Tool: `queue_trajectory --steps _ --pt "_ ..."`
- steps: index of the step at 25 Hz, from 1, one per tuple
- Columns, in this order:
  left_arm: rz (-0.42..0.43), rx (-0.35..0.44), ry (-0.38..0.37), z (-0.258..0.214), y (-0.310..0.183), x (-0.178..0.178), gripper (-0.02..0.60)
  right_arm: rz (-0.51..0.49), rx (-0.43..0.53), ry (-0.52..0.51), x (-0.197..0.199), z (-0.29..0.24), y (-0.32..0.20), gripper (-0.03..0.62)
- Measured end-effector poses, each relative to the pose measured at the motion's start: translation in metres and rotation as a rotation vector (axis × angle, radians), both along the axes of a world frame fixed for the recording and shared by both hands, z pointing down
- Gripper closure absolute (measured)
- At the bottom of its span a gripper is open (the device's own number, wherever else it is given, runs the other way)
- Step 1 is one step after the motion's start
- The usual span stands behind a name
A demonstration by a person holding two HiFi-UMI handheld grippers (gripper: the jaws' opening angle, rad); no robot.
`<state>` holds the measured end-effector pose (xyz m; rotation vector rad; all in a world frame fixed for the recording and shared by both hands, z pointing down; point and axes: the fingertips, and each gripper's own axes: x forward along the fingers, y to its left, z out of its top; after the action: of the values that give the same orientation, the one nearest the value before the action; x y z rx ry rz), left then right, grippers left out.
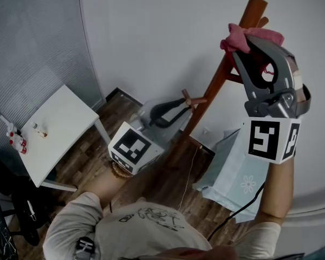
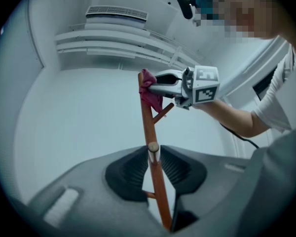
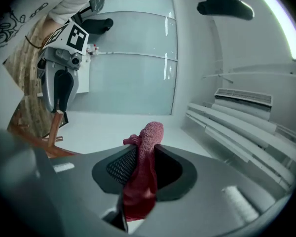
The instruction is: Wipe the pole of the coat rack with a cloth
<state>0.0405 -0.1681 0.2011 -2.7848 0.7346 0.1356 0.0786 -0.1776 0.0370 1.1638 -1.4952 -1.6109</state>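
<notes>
The coat rack's brown wooden pole (image 1: 216, 80) leans up across the head view towards the top right. At its upper end my right gripper (image 1: 242, 41) is shut on a pink cloth (image 1: 239, 36), which lies against the pole. In the right gripper view the cloth (image 3: 144, 167) is pinched between both pads and sticks out past the tips. Lower down, my left gripper (image 1: 188, 101) is shut on a short side peg (image 1: 190, 98) of the rack. In the left gripper view the peg's round end (image 2: 153, 147) sits between the pads, with the pole (image 2: 149, 122) rising behind it.
A white table (image 1: 59, 129) with small bottles (image 1: 16, 141) stands at the left on the wooden floor. A light blue bag (image 1: 233, 172) leans on the wall by the rack's foot. A black chair (image 1: 11, 199) is at the bottom left, and a cable (image 1: 238, 210) hangs from my right arm.
</notes>
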Motion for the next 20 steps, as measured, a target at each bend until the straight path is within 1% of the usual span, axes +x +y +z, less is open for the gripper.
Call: queue_trajectory --steps 3,8,11,17,20 --pt "0.006 -0.005 -0.002 0.005 -0.002 0.0 0.502 -0.001 0.062 0.035 -0.008 -0.009 0.011 0.49" --pt "0.021 0.006 0.002 0.002 -0.002 0.001 0.502 0.027 0.136 0.036 -0.009 -0.022 0.033 0.49" --pt "0.026 0.006 0.004 0.0 -0.001 0.0 0.502 0.045 0.154 0.03 -0.008 -0.018 0.047 0.49" --pt "0.034 0.003 0.007 0.001 -0.001 0.0 0.502 0.072 0.159 -0.02 -0.002 0.003 0.063 0.49" --pt "0.036 0.003 0.007 0.001 -0.001 0.0 0.502 0.065 0.197 -0.046 -0.001 0.002 0.075 0.49"
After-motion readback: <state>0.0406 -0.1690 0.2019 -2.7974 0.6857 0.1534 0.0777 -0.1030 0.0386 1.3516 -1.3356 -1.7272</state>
